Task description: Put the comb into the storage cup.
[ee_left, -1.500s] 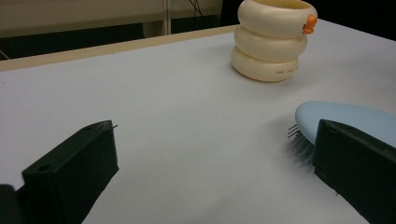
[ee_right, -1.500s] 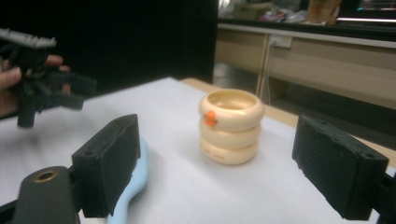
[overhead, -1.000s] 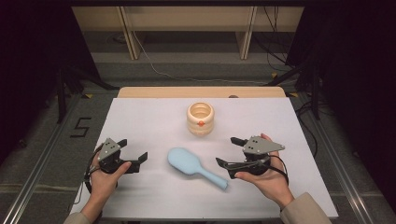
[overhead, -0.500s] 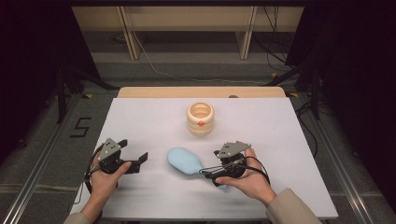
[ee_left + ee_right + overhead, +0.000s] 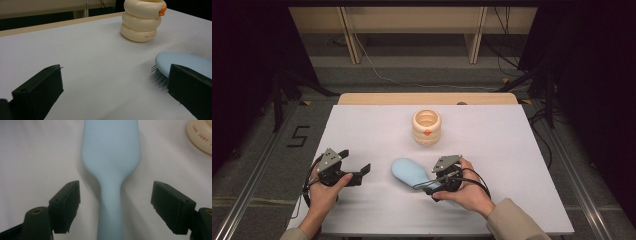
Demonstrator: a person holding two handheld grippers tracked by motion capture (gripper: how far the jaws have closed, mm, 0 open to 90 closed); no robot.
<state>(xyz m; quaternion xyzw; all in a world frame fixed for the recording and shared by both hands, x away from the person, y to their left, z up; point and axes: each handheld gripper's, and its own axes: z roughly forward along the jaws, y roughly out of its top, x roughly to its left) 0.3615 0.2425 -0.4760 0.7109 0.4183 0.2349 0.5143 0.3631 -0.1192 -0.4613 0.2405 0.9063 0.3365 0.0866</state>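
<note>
Your right claw (image 5: 115, 207) has just been closing, jaws astride the pale blue plastic hairbrush's (image 5: 111, 157) handle (not gripping yet); left claw (image 5: 357, 172) waits open near the table's (image 5: 362, 130) front edge.

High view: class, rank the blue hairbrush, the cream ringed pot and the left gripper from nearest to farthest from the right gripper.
1. Blue hairbrush: its handle lies between the open jaws of the right gripper.
2. Cream ringed pot: farther up the table, behind the brush.
3. Left gripper: across the table, beyond the brush head.

The pot and the left gripper are close; the pot looks slightly nearer.
</note>
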